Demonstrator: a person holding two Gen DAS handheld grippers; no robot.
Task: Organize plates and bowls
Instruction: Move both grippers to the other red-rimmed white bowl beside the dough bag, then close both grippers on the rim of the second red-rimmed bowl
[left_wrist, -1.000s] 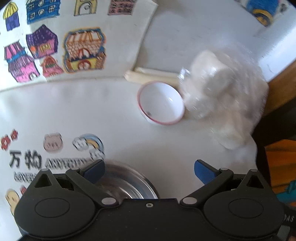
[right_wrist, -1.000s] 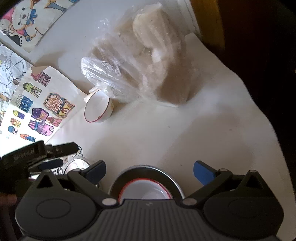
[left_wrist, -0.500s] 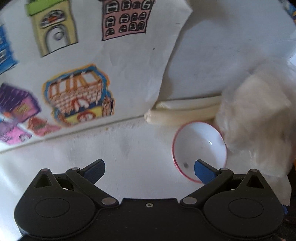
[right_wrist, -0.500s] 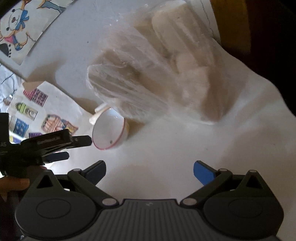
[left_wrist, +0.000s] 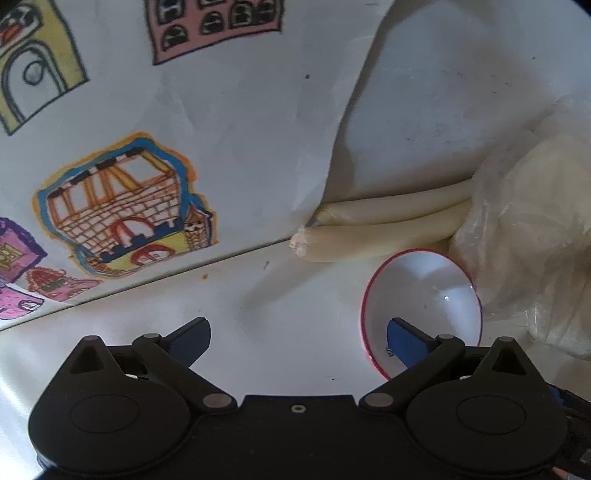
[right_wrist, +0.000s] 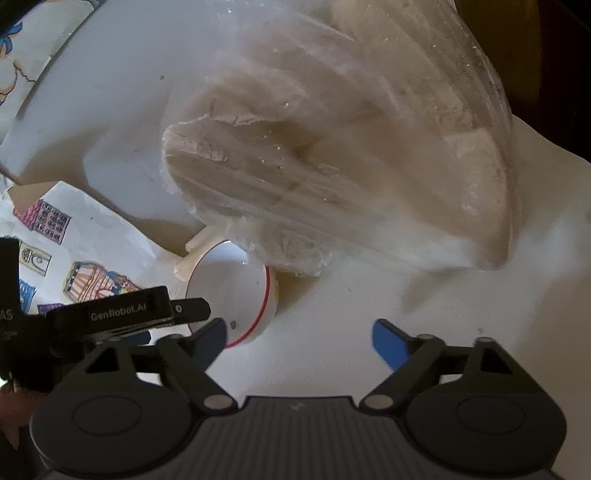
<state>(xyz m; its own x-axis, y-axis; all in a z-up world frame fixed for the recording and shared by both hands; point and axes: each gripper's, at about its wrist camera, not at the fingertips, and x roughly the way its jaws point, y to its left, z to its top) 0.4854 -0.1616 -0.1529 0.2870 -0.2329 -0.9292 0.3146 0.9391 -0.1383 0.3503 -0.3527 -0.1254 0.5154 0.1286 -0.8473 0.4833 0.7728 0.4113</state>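
— Reporting position: where is the bowl (left_wrist: 424, 306)?
— On the white table (left_wrist: 295, 295), touching the plastic bag (left_wrist: 528, 236); left gripper (left_wrist: 297, 332) spread wide, one fingertip (left_wrist: 400, 334) over the rim.
— Right gripper (right_wrist: 297, 338)?
— Spread, holding nothing; the bowl sits beside its left fingertip.

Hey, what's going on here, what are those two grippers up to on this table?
A person holding two grippers is closing in on a small white bowl with a red rim, which sits tilted against a clear plastic bag of pale food. The left gripper is open, with one blue finger over the bowl's rim and the other outside it, though nothing is gripped yet. The right gripper is open too, over the white table beside the bowl. Children's house drawings lie nearby.
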